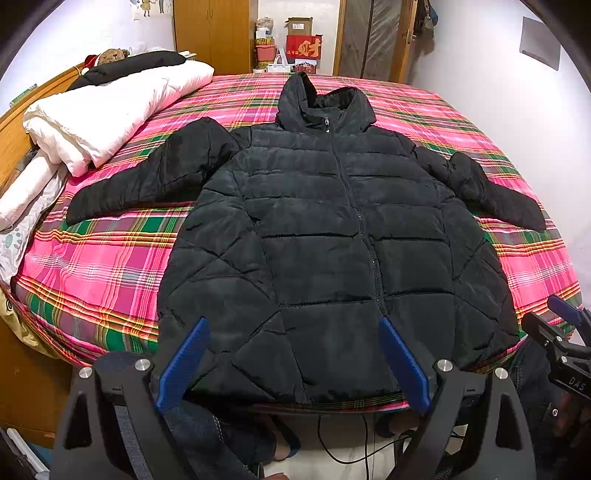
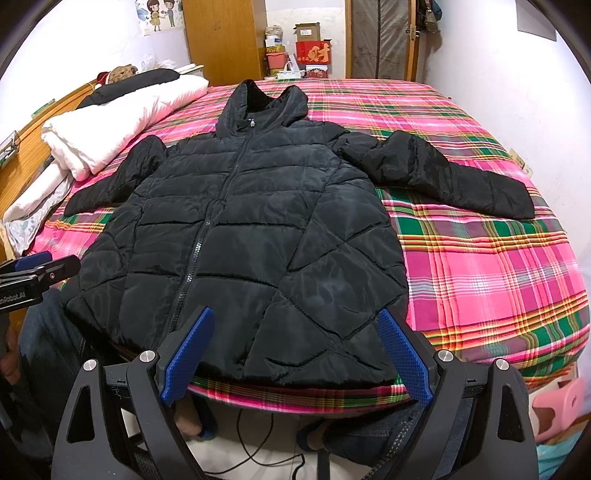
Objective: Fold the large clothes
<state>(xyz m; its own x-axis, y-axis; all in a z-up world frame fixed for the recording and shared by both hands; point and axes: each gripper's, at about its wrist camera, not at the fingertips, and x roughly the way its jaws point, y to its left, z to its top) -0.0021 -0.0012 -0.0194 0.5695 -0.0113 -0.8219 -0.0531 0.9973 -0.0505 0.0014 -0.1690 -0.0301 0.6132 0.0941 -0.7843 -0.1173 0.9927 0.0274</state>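
A black quilted hooded jacket [image 1: 325, 236] lies flat, zipped and face up on the bed, both sleeves spread outward; it also shows in the right wrist view [image 2: 251, 236]. My left gripper [image 1: 293, 325] is open and empty, hovering above the jacket's hem near the bed's front edge. My right gripper [image 2: 295, 317] is open and empty, above the hem's right part. The right gripper also shows at the right edge of the left wrist view [image 1: 565, 325], and the left gripper at the left edge of the right wrist view [image 2: 37, 269].
The bed has a pink and green plaid sheet [image 1: 92, 266]. A folded white quilt [image 1: 110, 110] with a black garment on it lies at the back left. Boxes [image 1: 303, 48] and a wooden wardrobe [image 1: 214, 33] stand behind the bed. Cables [image 2: 258, 443] and my legs are below.
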